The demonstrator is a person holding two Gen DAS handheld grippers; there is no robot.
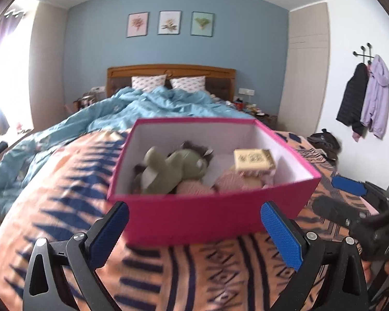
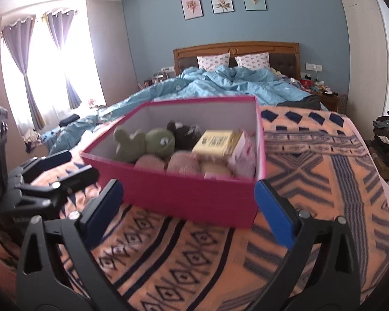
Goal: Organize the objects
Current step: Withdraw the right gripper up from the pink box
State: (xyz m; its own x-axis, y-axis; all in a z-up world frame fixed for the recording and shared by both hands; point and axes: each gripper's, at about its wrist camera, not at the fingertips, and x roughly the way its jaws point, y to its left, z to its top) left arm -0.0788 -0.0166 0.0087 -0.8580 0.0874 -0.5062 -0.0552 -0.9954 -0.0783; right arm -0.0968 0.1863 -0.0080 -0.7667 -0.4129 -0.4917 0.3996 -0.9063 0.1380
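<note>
A pink box (image 1: 194, 216) sits on the patterned orange blanket at the foot of the bed; it also shows in the right wrist view (image 2: 189, 199). Inside lie a green plush toy (image 1: 173, 169) (image 2: 145, 143), a yellow carton (image 1: 254, 159) (image 2: 216, 142) and pink knitted items (image 1: 228, 182) (image 2: 181, 164). My left gripper (image 1: 194, 212) is open and empty just in front of the box's near wall. My right gripper (image 2: 188, 194) is open and empty at the box's near corner. Each gripper shows in the other's view: the right one (image 1: 350, 197) and the left one (image 2: 54, 165).
The orange patterned blanket (image 2: 311, 181) covers the near part of the bed, a crumpled blue duvet (image 1: 147, 103) lies beyond with two pillows at a wooden headboard. Jackets hang on a wall hook (image 1: 363, 98) at right. Clothes are piled on the floor (image 2: 386, 142).
</note>
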